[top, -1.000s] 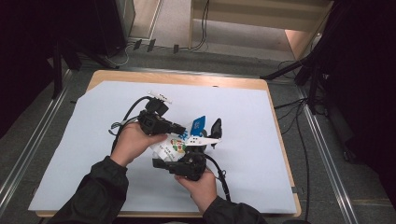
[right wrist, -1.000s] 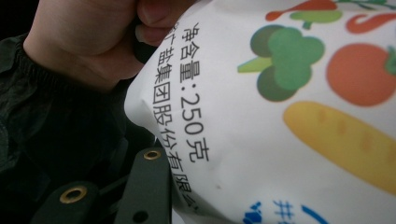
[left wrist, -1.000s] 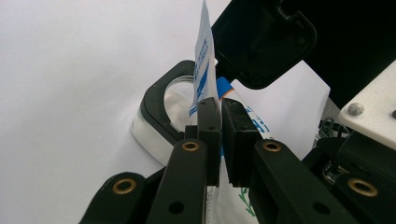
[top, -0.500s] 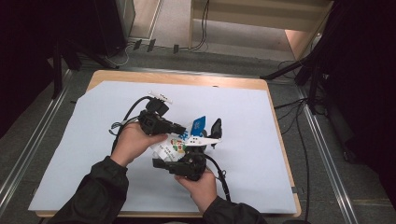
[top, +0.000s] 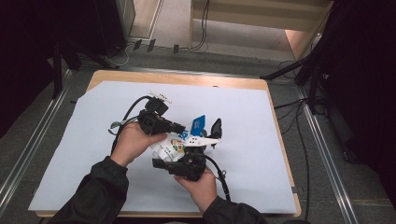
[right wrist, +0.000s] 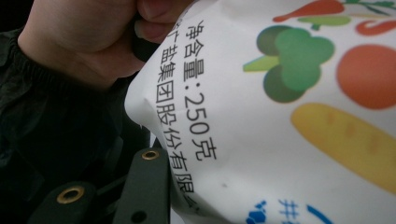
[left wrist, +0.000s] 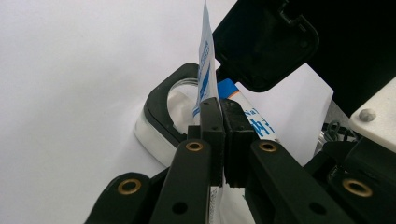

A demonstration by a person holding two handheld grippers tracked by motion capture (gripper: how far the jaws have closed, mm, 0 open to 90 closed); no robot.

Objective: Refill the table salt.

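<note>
Nothing shifted since before. Left tongs (left wrist: 219, 140) clamped tight on pouch (top: 170, 147) edge, above jar (left wrist: 163, 116); right tongs (top: 187, 156) gripping pouch body, just beside jar, mid-tabletop (top: 280, 182).

A wooden worktop (top: 187, 80) stands on a grey carpeted floor (top: 322, 154), most of its surface covered by a pale sheet (top: 243, 140). Metal rails (top: 28, 154) run along the floor on either side. Beyond the far edge, cables (top: 203, 28) trail across the carpet beneath a light wooden shelf unit (top: 261, 14), and black drapes (top: 364, 70) darken both sides.
</note>
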